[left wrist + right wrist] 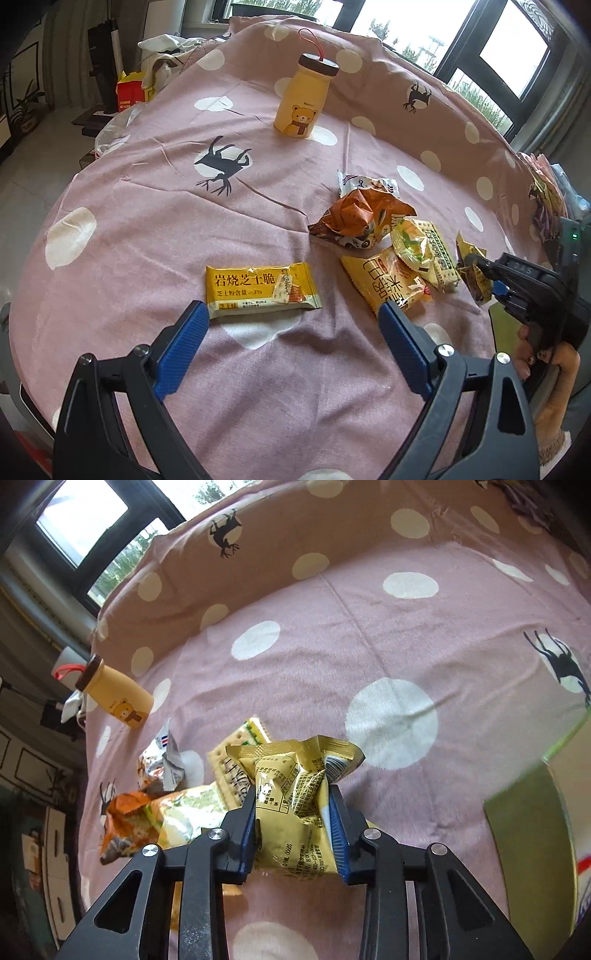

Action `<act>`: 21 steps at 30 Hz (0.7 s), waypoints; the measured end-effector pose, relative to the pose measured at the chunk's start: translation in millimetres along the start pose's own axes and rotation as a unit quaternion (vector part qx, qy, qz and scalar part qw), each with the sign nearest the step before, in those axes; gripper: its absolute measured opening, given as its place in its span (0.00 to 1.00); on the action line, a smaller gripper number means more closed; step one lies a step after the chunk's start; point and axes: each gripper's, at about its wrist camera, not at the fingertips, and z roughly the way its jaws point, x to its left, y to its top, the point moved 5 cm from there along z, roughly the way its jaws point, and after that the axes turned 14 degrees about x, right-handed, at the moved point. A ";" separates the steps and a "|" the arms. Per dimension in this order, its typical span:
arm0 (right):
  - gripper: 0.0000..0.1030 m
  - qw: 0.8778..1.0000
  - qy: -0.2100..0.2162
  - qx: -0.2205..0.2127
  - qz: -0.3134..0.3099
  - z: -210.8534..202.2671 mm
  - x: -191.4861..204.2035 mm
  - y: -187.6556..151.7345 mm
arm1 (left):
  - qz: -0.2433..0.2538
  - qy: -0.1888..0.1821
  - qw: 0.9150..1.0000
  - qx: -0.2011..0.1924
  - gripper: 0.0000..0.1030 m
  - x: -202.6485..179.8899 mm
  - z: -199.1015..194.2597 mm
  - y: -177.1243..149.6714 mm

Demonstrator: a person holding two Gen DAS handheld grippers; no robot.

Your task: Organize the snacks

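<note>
Right gripper [293,808]: pressed onto the crumpled gold snack packet [291,794], which is held between the pads.
Left gripper [291,325]: spread wide, nothing held.
Yellow cracker packet [260,290]: lies at 12 o'clock of the left jaws, long axis crosswise.
Nearer hand: left.

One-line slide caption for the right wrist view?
Right gripper shut on a gold snack packet above the pink dotted bedsheet.
</note>
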 end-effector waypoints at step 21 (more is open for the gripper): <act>0.73 0.996 -0.009 0.059 -0.068 -15.8 51.1 -105.0 | 0.047 -0.012 0.998 0.027 0.90 -25.6 9.7 -14.4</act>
